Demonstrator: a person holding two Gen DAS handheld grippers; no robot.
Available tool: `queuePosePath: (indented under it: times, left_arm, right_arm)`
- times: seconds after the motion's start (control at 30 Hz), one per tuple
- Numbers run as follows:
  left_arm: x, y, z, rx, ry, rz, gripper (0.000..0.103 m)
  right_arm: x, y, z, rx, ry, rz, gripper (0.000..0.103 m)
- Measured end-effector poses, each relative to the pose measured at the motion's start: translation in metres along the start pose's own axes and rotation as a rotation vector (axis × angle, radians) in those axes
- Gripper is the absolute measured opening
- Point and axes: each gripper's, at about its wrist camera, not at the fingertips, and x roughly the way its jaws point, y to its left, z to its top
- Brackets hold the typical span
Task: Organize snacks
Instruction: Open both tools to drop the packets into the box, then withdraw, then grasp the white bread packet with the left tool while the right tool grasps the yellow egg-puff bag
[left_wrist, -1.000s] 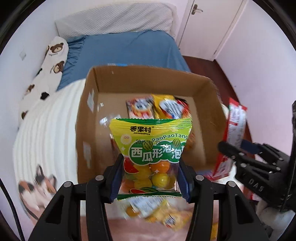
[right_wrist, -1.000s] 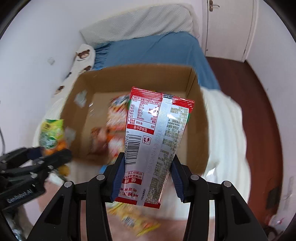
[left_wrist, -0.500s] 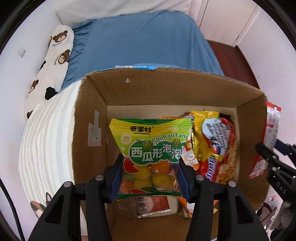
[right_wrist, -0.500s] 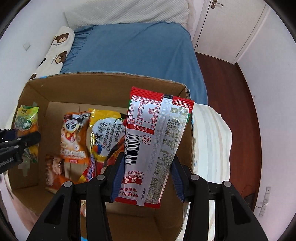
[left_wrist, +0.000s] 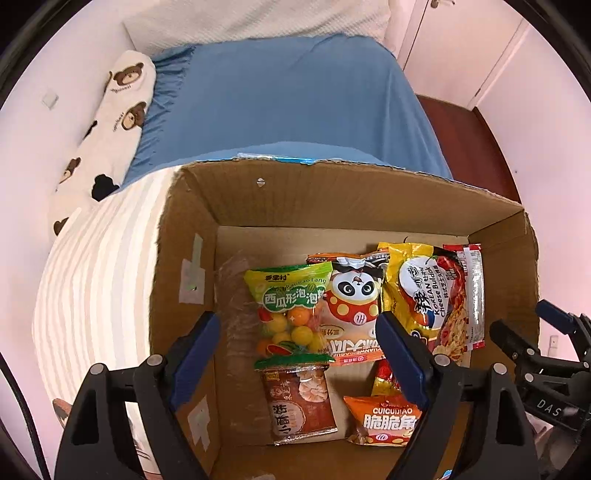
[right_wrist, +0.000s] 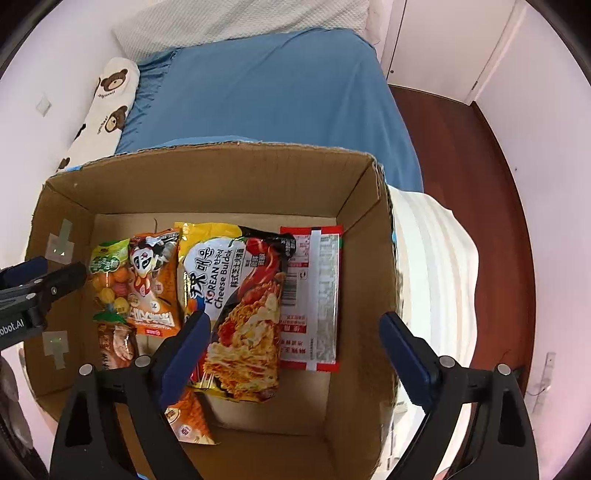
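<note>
An open cardboard box (left_wrist: 365, 199) (right_wrist: 229, 177) stands on the bed and holds several snack packs. The green watermelon-gum bag (left_wrist: 291, 306) (right_wrist: 105, 273) lies at the box's left, beside a panda-print pack (left_wrist: 352, 306) and a yellow Korean noodle pack (left_wrist: 428, 291) (right_wrist: 240, 306). The red-and-white packet (right_wrist: 314, 299) (left_wrist: 469, 295) lies flat at the box's right. My left gripper (left_wrist: 299, 350) is open and empty above the gum bag. My right gripper (right_wrist: 291, 347) is open and empty above the noodle pack and red packet.
A brown biscuit pack (left_wrist: 299, 402) and an orange corn-snack bag (left_wrist: 384, 421) lie at the box's near side. The box rests on a striped white blanket (left_wrist: 99, 266) over a blue sheet (left_wrist: 280, 99). A bear-print pillow (left_wrist: 107, 122) lies by the left wall. Wooden floor (right_wrist: 495, 184) shows at right.
Both grippers opened over the box. The gum bag dropped from the left one to the box's left side; the red-and-white packet dropped from the right one to the box's right side.
</note>
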Motion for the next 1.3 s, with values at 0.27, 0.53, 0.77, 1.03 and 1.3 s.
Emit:
queuePosePath:
  times: [0.27,0.53,0.77,1.03,1.3]
  left_arm:
    - [-0.032,-0.002,-0.038,-0.004,-0.094,-0.007,0.086]
    - [-0.074,-0.004,-0.074,-0.011,-0.202,-0.014,0.086]
    - [-0.126,-0.011,-0.115,0.001,-0.333,0.015,0.086]
    - [-0.169,-0.013,-0.155,0.017,-0.423,0.033,0.086]
    - [-0.192,-0.011,-0.184,0.005,-0.459,0.026,0.086]
  right_arm:
    - [-0.020,0.003,-0.036,0.036,-0.052,0.059,0.098]
    - [-0.059,0.009,-0.072,0.030,-0.143,0.066,0.099]
    - [-0.114,0.015,-0.110,0.006,-0.267,0.051,0.099]
    - [-0.156,0.019,-0.154,-0.010,-0.357,0.036,0.099]
    - [-0.184,0.012,-0.194,0.026,-0.393,0.065,0.099]
